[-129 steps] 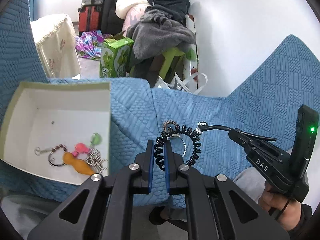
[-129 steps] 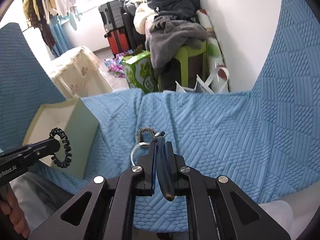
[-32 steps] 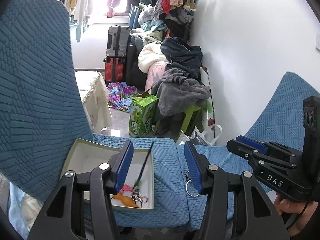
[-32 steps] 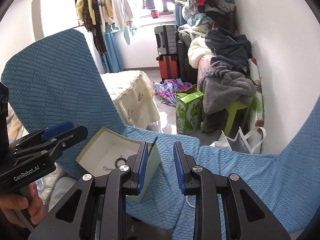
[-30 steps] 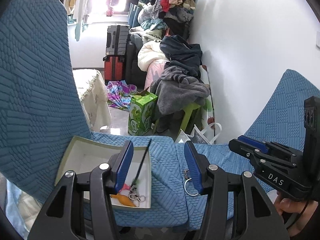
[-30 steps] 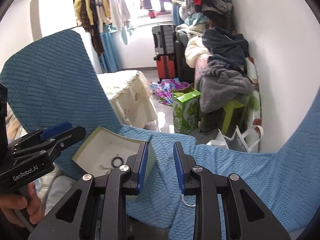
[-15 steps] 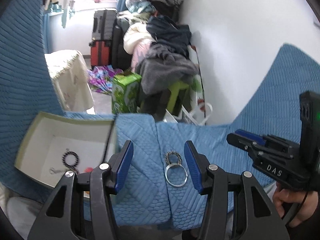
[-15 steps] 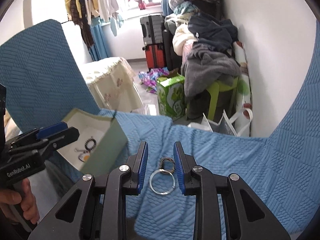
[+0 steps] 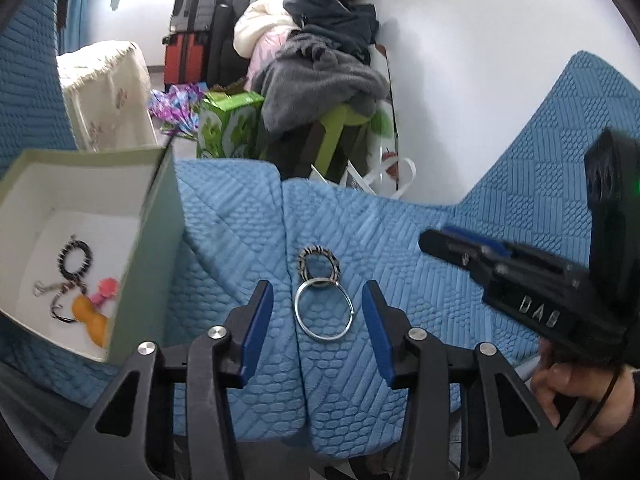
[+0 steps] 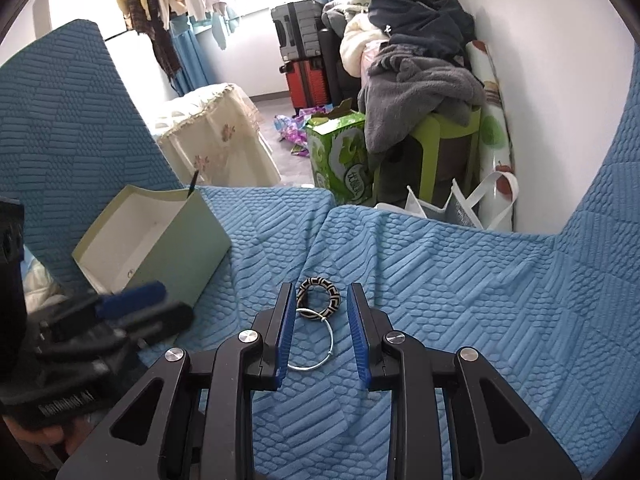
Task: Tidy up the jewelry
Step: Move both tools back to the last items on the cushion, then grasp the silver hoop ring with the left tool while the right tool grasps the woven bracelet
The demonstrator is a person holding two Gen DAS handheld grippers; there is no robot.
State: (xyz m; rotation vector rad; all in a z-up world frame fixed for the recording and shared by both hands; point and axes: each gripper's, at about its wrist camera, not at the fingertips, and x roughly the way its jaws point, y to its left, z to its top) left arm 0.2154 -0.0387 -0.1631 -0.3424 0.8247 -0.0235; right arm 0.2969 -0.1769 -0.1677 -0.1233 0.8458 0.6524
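Two rings lie touching each other on the blue quilted cover (image 9: 240,216), and everything else is best placed from them. The thin silver ring (image 9: 323,308) lies flat on the cover, and the smaller striped black-and-white ring (image 9: 319,262) rests against its far edge, overlapping it slightly. The left gripper (image 9: 318,320) hangs just above the silver ring with its blue pads spread to either side of it; its jaws have just been closing a little, yet the pads are clear of the ring and nothing is gripped. The right gripper (image 10: 320,332) hangs over the same pair from the right, its jaws set narrower but still apart, with both rings showing in the gap between its pads and neither pad pressing on them; it has hold of nothing. To the left of the rings, well apart from them, stands an open pale green box (image 9: 152,248) on the same cover. Inside it, on the white floor, lie a dark beaded bracelet (image 9: 75,256), a pink charm (image 9: 106,288), an orange charm (image 9: 90,318) and a thin chain piece that is too small to make out. Beyond the rings, past the far edge of the cover, a green carton (image 10: 340,156) stands on the floor beside a grey blanket (image 10: 420,92) heaped on a lime stool.
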